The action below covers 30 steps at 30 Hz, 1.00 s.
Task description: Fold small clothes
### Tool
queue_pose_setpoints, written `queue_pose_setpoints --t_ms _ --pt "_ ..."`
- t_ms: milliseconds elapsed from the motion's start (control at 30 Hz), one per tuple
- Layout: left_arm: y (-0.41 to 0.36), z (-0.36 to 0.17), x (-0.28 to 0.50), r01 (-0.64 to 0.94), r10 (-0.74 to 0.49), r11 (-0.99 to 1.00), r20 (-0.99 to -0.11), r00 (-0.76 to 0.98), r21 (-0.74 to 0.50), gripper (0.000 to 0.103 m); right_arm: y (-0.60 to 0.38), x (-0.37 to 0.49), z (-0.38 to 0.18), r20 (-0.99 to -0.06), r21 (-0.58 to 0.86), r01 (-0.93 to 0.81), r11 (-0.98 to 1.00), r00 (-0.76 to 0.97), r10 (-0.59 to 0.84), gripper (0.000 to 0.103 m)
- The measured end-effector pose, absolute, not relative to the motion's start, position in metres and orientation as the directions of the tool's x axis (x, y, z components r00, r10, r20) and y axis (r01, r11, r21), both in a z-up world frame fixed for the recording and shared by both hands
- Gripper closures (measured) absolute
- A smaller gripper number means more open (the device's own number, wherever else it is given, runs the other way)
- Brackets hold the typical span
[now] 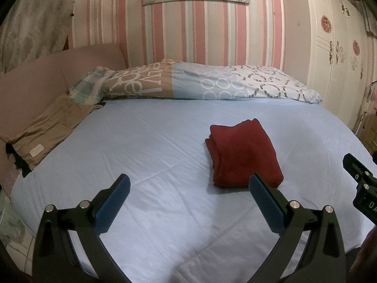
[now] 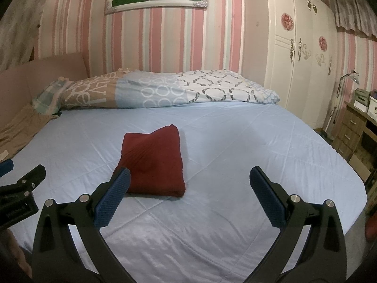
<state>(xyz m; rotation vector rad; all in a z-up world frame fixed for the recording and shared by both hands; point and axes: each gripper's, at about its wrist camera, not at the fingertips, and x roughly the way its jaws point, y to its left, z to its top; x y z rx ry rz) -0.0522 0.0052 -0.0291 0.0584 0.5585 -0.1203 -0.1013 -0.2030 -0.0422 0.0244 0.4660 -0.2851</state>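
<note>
A dark red garment (image 1: 242, 153) lies folded into a thick rectangle on the pale blue bed sheet (image 1: 141, 155). It also shows in the right wrist view (image 2: 153, 162). My left gripper (image 1: 189, 184) is open and empty, held above the sheet just short of the garment's near edge. My right gripper (image 2: 189, 179) is open and empty, to the right of the garment's near edge. Part of the right gripper (image 1: 360, 184) shows at the right edge of the left wrist view, and part of the left gripper (image 2: 21, 193) at the left edge of the right wrist view.
A patterned duvet (image 1: 200, 82) lies bunched along the far side of the bed by the striped wall. A tan garment (image 1: 47, 127) lies at the bed's left edge by the pink headboard (image 1: 35, 77). A white wardrobe (image 2: 301, 54) and a wooden dresser (image 2: 353, 127) stand at the right.
</note>
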Motion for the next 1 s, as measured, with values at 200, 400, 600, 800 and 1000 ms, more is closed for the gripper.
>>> queue_pose_setpoints --t_ms 200,400,600,800,1000 --pt "0.0039 -0.0297 -0.0525 0.13 -0.099 0.991 -0.533 0.84 0.021 0.002 -0.203 -0.1003 -0.0415 -0.449 -0.042 0.275 0.96 0.854 -0.264 0.003" --pt "0.0039 -0.0291 -0.0531 0.128 -0.097 0.992 -0.535 0.839 0.021 0.002 -0.2027 -0.1002 -0.0411 -0.449 -0.043 0.277 0.96 0.853 -0.266 0.003" --pt "0.0032 -0.0305 -0.052 0.132 -0.102 0.991 -0.539 0.836 0.018 0.002 -0.2037 -0.1002 -0.041 -0.449 -0.043 0.275 0.96 0.853 -0.265 0.003" --pt "0.0033 -0.0324 -0.052 0.13 -0.093 0.991 -0.545 0.833 0.03 0.002 -0.2039 -0.1 -0.0418 -0.449 -0.045 0.278 0.96 0.852 -0.268 0.003" --pt "0.0003 -0.0292 -0.0582 0.131 -0.088 0.99 -0.515 0.852 0.048 0.002 -0.2054 -0.0993 -0.0459 -0.452 -0.051 0.282 0.958 0.849 -0.275 0.003"
